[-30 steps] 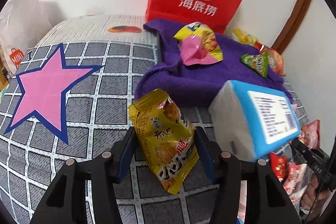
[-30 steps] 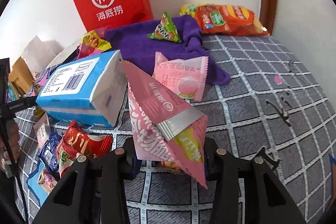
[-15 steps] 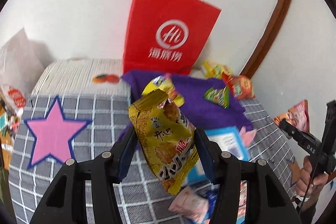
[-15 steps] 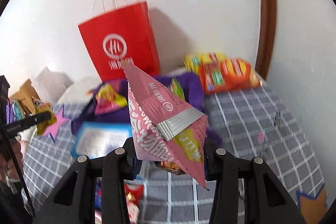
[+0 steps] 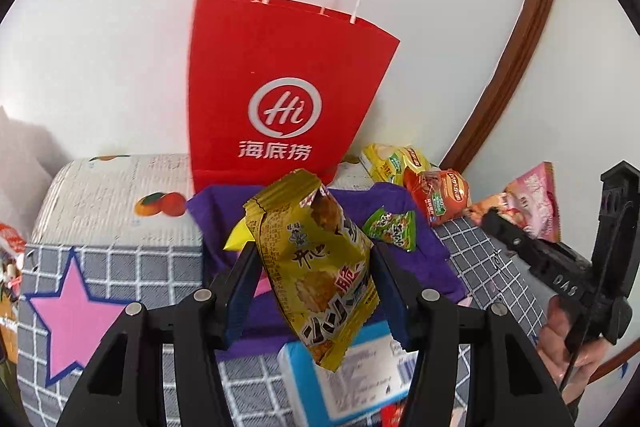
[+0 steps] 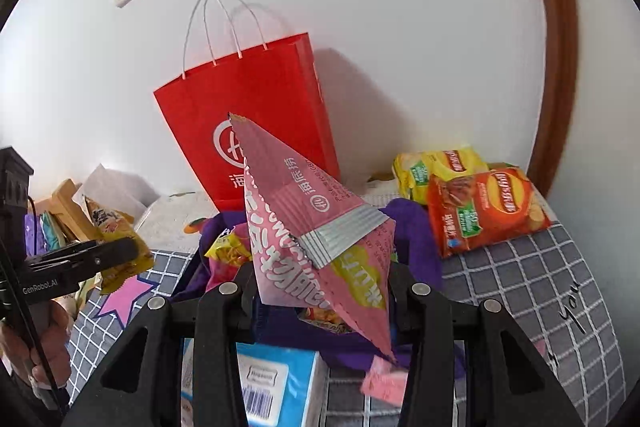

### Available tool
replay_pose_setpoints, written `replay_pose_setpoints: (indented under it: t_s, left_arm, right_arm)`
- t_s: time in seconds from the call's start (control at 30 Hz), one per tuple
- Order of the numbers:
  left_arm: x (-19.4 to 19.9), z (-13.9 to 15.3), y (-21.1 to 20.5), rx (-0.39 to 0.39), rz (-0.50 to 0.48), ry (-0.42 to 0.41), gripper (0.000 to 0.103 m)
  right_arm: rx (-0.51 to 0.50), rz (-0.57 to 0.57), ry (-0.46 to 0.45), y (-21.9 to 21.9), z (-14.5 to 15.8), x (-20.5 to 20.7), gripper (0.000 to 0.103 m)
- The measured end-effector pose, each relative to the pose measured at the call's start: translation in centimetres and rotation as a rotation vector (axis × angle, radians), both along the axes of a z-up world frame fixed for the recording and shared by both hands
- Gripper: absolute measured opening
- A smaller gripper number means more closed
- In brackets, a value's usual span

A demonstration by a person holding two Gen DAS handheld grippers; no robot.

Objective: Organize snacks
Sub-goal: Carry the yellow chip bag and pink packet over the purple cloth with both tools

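Observation:
My left gripper [image 5: 314, 279] is shut on a yellow cracker packet [image 5: 316, 267], held upright in the air above the bed. A pink triangular snack pouch [image 6: 316, 227] stands in my right gripper [image 6: 322, 291], whose pads are shut on its lower part. A red paper bag [image 5: 280, 87] with white handles stands against the wall straight ahead; the same red paper bag [image 6: 248, 127] rises behind the pink pouch. In the left wrist view the right gripper [image 5: 516, 223] with its pink pouch shows at the right edge. The left gripper [image 6: 120, 251] with the yellow packet shows at the left of the right wrist view.
A purple towel [image 5: 420, 259] lies before the bag with a green triangular snack [image 5: 392, 229] on it. Orange and yellow chip bags [image 6: 480, 211] lie by the wall at the right. A blue tissue pack [image 6: 288, 387] lies just below both grippers on the checked bedcover [image 6: 540, 287].
Both grippers have risen from the bed with their snacks still held. The red bag's open top and handles have come into view, and the tissue pack and loose snacks have dropped below.

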State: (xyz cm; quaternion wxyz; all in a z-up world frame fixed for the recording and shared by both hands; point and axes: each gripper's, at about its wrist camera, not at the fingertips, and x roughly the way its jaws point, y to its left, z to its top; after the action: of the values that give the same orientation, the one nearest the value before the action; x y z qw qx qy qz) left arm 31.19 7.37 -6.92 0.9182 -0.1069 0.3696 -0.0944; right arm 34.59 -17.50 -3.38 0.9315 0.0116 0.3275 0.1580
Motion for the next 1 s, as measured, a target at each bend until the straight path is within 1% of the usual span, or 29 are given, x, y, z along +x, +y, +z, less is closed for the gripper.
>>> replay_pose_setpoints:
  t_s: [0.13,0.3,0.43,0.5,0.67,0.87,1.0]
  left_arm:
    - [1.5,-0.7,-0.9,-0.006,-0.018,0.012,0.054]
    - [2.6,-2.4,-1.0,-0.028,-0.034,0.048,0.054]
    - [3.3,-3.6,-1.2,0.003,-0.040,0.078,0.054]
    - [3.6,-4.2,-1.2,0.006,-0.038,0.090,0.055]
    - [4.3,-5.6,-1.4,0.020,-0.031,0.123,0.055]
    - [4.7,-6.7,-1.9,0.031,-0.043,0.141,0.055]
    - [5.0,-7.4,-2.2,0.033,-0.045,0.160,0.055]
  right_arm:
    - [-0.031,-0.011,0.011,0.3,-1.4,1.6,0.043]
    - [-0.033,-0.007,0.030,-0.1,-4.0,2.9,0.043]
    - [-0.034,-0.015,0.055,-0.4,-5.5,3.7,0.043]
    - [-0.036,-0.018,0.071,-0.6,-6.2,4.0,0.043]
    - [-0.043,-0.031,0.097,-1.0,-7.3,4.3,0.043]
    - [-0.046,-0.042,0.115,-1.0,-8.2,4.7,0.043]
    - [-0.020,-0.032,0.152,-1.1,-9.0,5.2,0.043]
